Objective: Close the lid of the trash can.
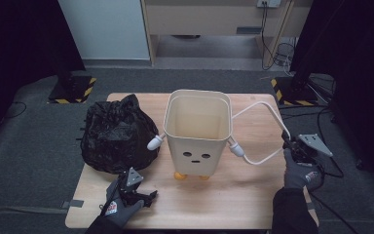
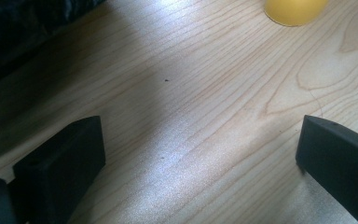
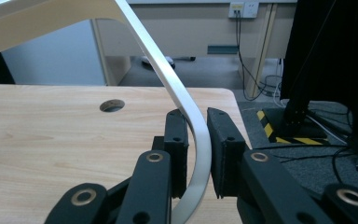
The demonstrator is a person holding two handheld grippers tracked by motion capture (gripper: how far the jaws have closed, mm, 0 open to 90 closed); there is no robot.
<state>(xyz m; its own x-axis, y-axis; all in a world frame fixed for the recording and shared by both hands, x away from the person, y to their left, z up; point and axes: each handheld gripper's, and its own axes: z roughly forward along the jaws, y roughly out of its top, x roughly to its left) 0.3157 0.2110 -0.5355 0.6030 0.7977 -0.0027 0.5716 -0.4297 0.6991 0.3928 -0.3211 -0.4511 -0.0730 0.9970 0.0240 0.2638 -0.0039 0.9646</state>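
**Right jaws on the handle**

Your right gripper pinches the bin's white handle at the table's right edge. Your left gripper hovers wide open over bare wood (nothing between its jaws). The bin stands mid-table, black bag beside it.

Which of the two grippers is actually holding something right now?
The right gripper, shut on the bin's white handle. The left gripper is open over bare table.
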